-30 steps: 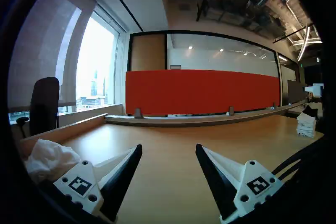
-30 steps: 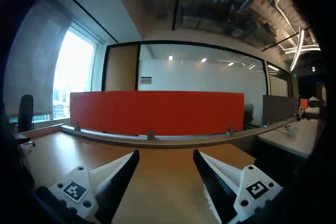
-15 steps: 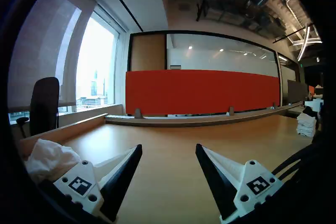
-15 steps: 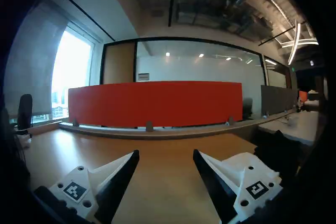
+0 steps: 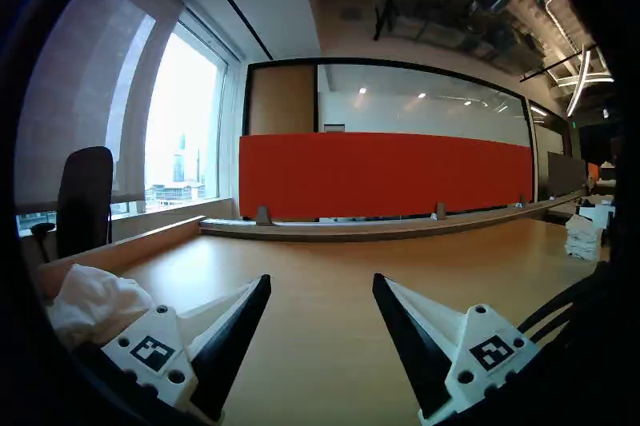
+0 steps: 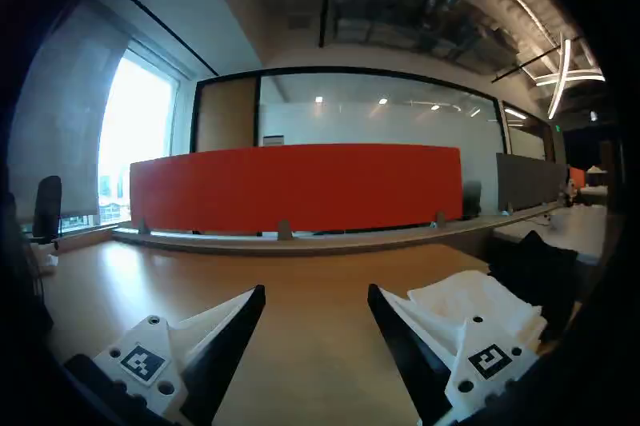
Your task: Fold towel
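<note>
Fingers of the left gripper (image 5: 320,294) stand apart over a light-brown wooden desk top (image 5: 320,258), with bare wood in the gap between the black-edged white tips and nothing held. In the left gripper view a crumpled white cloth towel (image 5: 96,302) lies on the desk at about eight o'clock, just behind the gripper's left finger (whether it touches the finger cannot be told). A small stack of folded white towels (image 5: 582,238) sits far off at three o'clock, near the desk's edge. A long red partition screen (image 5: 384,174) stands along the far side of the desk at twelve o'clock. A black office chair (image 5: 84,198) stands at nine o'clock before a bright window (image 5: 180,130). In the right gripper view the right gripper (image 6: 316,298) likewise has its fingers spread wide, gripping nothing, over a wooden top of the same kind. A stack of folded white towels (image 6: 480,290) lies at four o'clock, just behind the right finger. A black object (image 6: 532,266) beside it at three o'clock is too dark to identify. The red screen spans the middle at twelve o'clock.
</note>
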